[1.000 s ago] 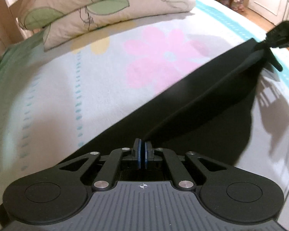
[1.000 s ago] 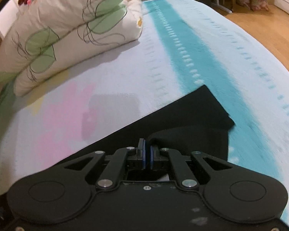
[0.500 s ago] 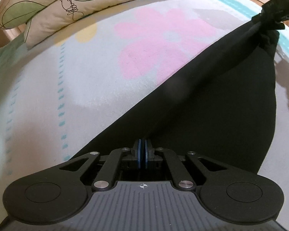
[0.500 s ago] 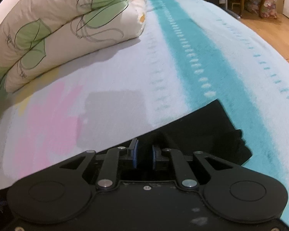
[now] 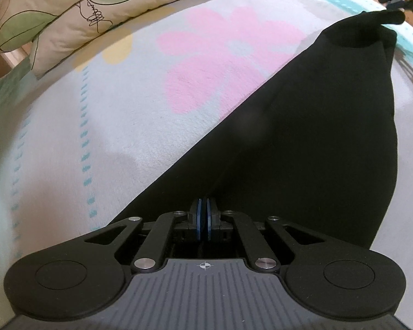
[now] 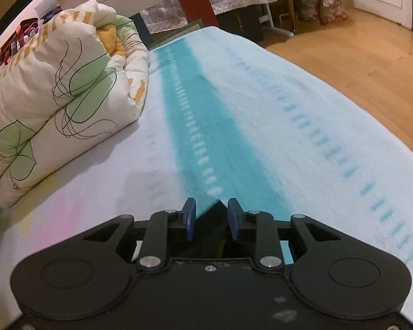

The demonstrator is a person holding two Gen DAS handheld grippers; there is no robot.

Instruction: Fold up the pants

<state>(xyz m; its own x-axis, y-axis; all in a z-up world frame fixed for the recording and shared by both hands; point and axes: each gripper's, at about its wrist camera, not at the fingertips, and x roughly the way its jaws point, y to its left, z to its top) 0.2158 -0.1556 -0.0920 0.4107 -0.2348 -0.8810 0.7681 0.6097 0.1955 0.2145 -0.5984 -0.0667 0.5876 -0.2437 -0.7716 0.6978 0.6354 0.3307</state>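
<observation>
Gripping the near edge of the black pants (image 5: 303, 137), left gripper (image 5: 203, 220) has its blue pads pressed together on the cloth; garment spreads rightward across the flowered blanket (image 5: 96, 126), folded quilt (image 5: 77, 13) far left. Right wrist view: right gripper (image 6: 211, 216) released, fingers apart, a dark pants corner between them untouched; teal-striped blanket beyond, quilt left.

Each wrist camera looks forward along its own gripper, low and close over the bed (image 5: 96, 115) (image 6: 261, 110). Both views share the folded quilt (image 5: 68, 13) (image 6: 55, 104) at upper left.
</observation>
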